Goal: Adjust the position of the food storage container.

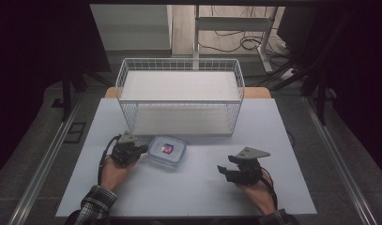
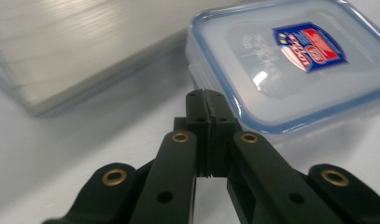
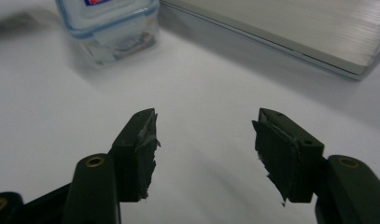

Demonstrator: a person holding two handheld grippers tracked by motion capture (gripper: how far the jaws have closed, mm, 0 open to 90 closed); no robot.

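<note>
A white wire basket (image 1: pixel 179 96) stands at the far side of the pale table (image 1: pixel 193 187). Before it lies a clear, blue-rimmed lidded plastic box (image 1: pixel 167 150), just beside the left gripper (image 1: pixel 141 149), whose jaws are pressed together. The right gripper (image 1: pixel 225 171), well apart from the box, holds its jaws spread on nothing.

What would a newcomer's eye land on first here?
Probably the wire basket, big and white at the table's far middle. Next, the small lidded box with its red and blue label, sitting on the table just in front of the basket. The left gripper rests beside the box with jaws together; the right gripper lies apart to the right, jaws spread.
</note>
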